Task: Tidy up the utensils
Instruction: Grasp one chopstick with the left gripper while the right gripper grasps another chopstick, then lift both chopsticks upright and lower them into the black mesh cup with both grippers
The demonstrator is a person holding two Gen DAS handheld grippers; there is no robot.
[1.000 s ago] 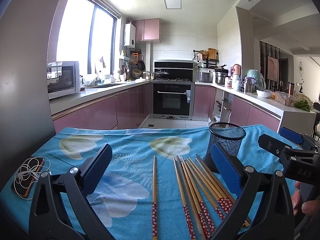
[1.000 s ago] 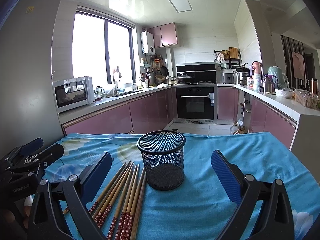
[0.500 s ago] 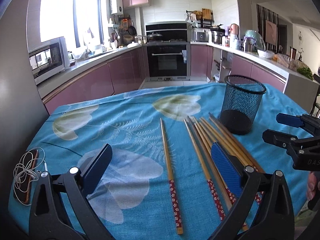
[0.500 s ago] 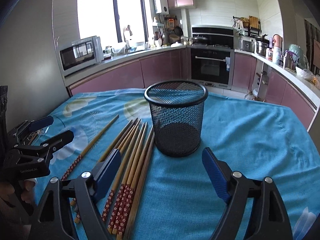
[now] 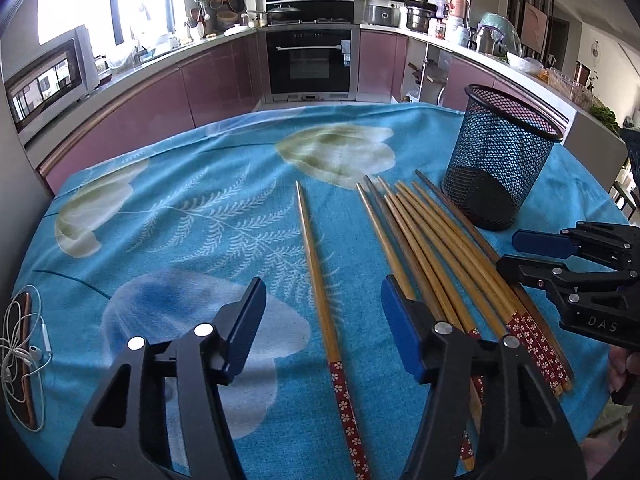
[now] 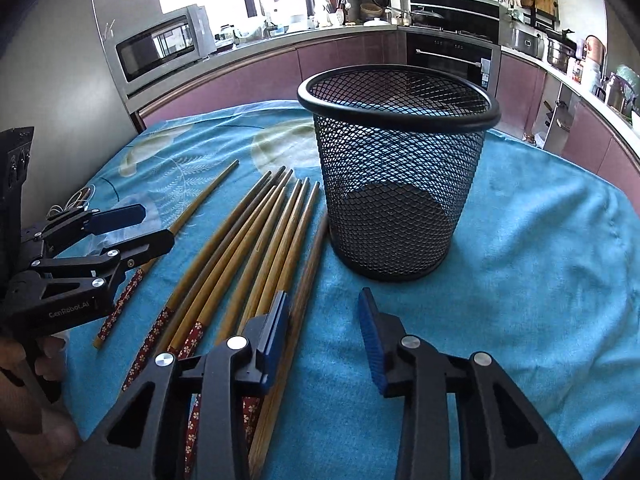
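A black mesh cup (image 5: 500, 168) stands upright and empty on the blue cloth; it also shows in the right wrist view (image 6: 396, 176). Several wooden chopsticks (image 5: 432, 240) with red flowered ends lie in a bundle left of the cup (image 6: 248, 240). A single chopstick (image 5: 320, 280) lies apart, further left. My left gripper (image 5: 322, 320) is open and empty, low over the single chopstick, which lies between its fingers. My right gripper (image 6: 322, 328) is open and empty, just in front of the cup, its left finger (image 6: 276, 324) over the bundle's right edge.
A phone with white earphones (image 5: 24, 352) lies at the cloth's left edge. The table's far edge (image 5: 280, 112) drops to the kitchen floor. Pink cabinets, an oven (image 5: 310, 60) and a microwave (image 5: 44, 80) stand behind.
Both grippers have tilted down and dropped toward the table. Both have narrowed their opening. The right gripper has come closer to the cup. Chopsticks and cup have not moved.
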